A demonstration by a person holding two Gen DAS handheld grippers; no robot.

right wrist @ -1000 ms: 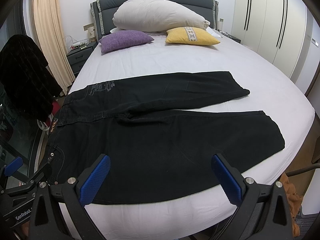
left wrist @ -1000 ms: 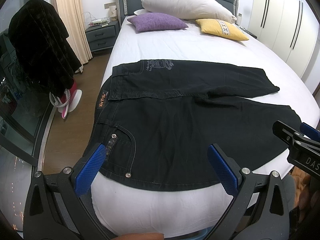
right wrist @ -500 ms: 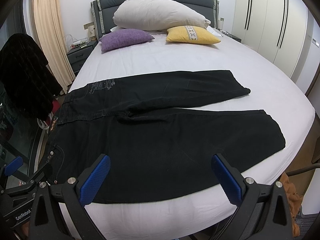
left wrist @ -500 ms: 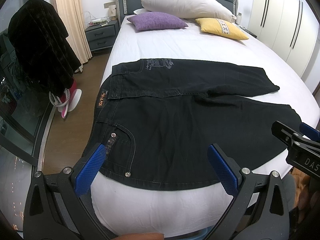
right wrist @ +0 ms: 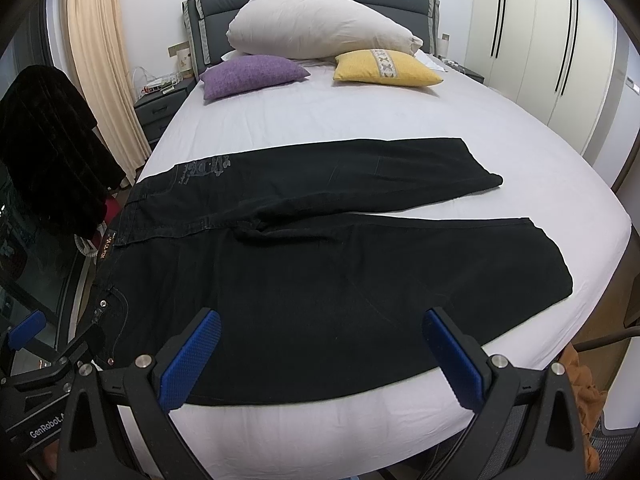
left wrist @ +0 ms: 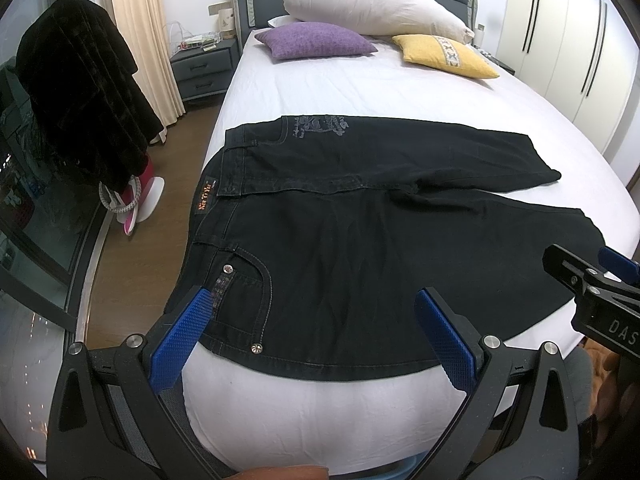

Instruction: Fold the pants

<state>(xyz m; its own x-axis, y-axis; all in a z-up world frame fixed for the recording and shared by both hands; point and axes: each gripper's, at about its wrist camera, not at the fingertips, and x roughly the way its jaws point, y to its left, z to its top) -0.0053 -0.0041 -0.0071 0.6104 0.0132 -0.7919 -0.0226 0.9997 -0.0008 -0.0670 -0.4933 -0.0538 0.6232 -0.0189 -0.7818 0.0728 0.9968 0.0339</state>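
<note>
Black pants (left wrist: 360,240) lie flat across the white bed (left wrist: 360,92), waistband at the left edge, both legs running right. They also show in the right wrist view (right wrist: 340,272). My left gripper (left wrist: 312,332) is open and empty, above the near hip pocket at the bed's front edge. My right gripper (right wrist: 320,348) is open and empty, above the near leg's front edge. The right gripper also shows at the right of the left wrist view (left wrist: 592,284).
A purple cushion (right wrist: 252,74), a yellow cushion (right wrist: 386,68) and a large white pillow (right wrist: 320,26) lie at the headboard. A black coat (left wrist: 76,100) hangs left of the bed. A nightstand (left wrist: 202,66) stands at back left. White wardrobes (right wrist: 560,52) line the right wall.
Both grippers have crept slightly forward and stayed open. The pants have not moved.
</note>
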